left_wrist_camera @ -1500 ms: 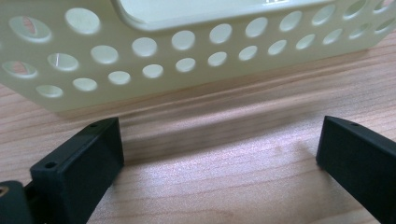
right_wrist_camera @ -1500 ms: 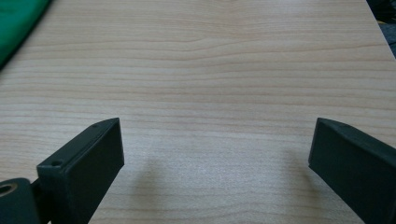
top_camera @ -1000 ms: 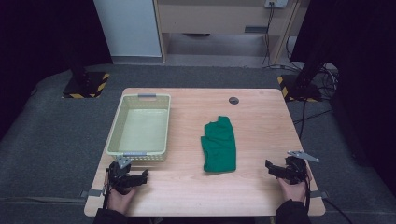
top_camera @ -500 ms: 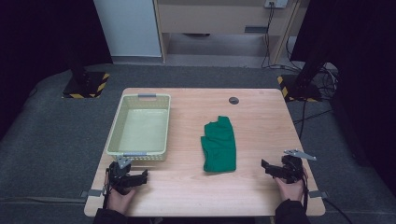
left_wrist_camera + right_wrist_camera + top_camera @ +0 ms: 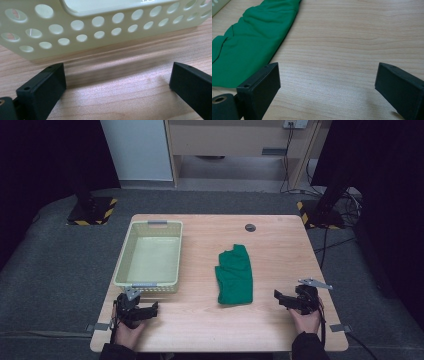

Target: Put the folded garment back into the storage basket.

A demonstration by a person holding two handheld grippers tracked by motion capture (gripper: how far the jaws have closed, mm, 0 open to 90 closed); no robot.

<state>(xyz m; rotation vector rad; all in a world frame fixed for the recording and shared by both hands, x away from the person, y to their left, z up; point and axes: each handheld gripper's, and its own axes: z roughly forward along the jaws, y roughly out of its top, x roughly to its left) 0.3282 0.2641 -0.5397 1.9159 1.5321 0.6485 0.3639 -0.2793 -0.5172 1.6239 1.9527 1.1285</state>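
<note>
Both claws sat released: right claw (image 5: 281, 296) beside the green cloth (image 5: 235, 275), probably about to grab it next; left claw (image 5: 150, 309) idle.

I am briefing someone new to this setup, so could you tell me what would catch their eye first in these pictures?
The green cloth stands out most, lying folded near the middle of the wooden table. Left of it sits a pale perforated basket, with nothing visible in it. The left gripper rests near the basket's near end and the right gripper right of the cloth, both with jaws apart and holding nothing.
</note>
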